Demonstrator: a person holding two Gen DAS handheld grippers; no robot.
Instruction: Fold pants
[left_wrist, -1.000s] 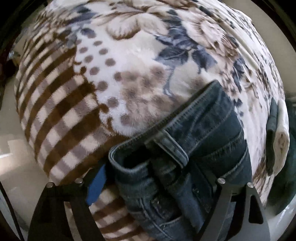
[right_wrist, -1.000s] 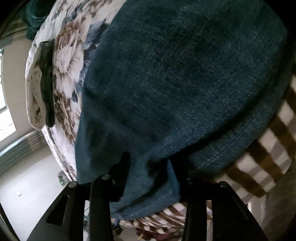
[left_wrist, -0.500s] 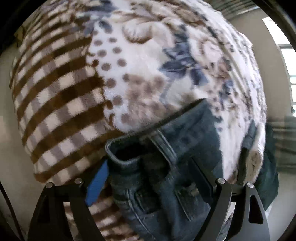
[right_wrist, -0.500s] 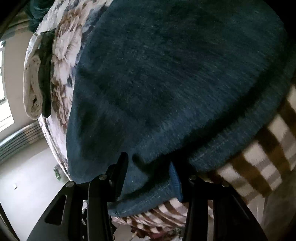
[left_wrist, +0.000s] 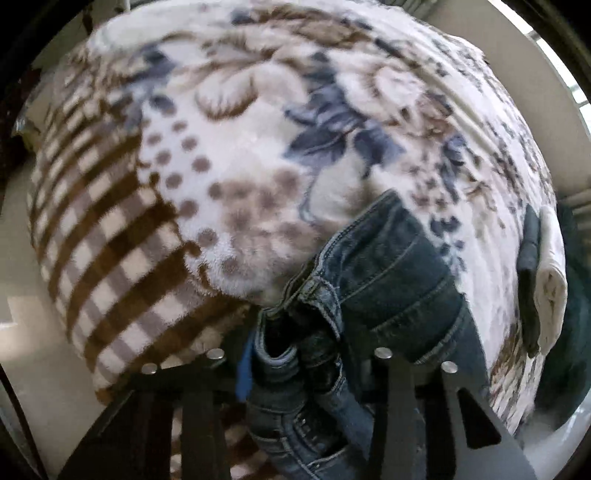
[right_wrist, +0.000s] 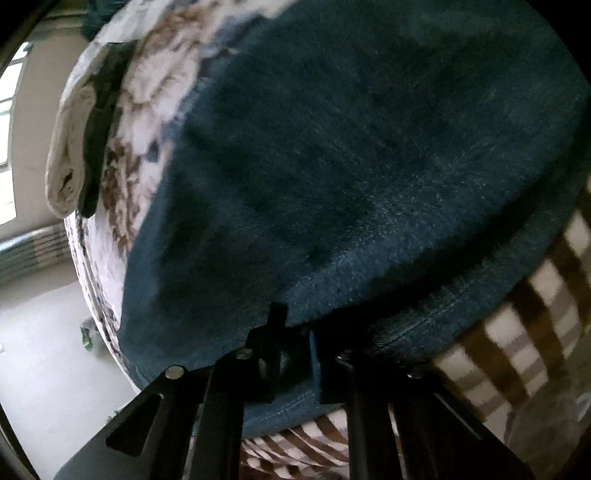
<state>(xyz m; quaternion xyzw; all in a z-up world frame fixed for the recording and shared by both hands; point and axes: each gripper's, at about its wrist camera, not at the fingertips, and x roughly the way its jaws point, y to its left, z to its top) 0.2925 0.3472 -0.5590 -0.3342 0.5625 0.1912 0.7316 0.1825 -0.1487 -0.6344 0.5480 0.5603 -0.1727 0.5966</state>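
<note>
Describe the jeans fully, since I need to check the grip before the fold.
The jeans are dark blue denim with lighter stitched seams and a belt loop, lying on the floral blanket. The left gripper is closing on the bunched waistband; the right gripper is shut on a hemmed edge of the broad dark panel.

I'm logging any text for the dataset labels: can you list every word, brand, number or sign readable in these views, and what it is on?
None: no readable text in either view.
Jeans: stitching and a belt loop only; no brand patch or tag shows.
Blanket: floral, dotted and checked pattern, no lettering.
Folded clothes at the bed's edge: no label visible.
</note>
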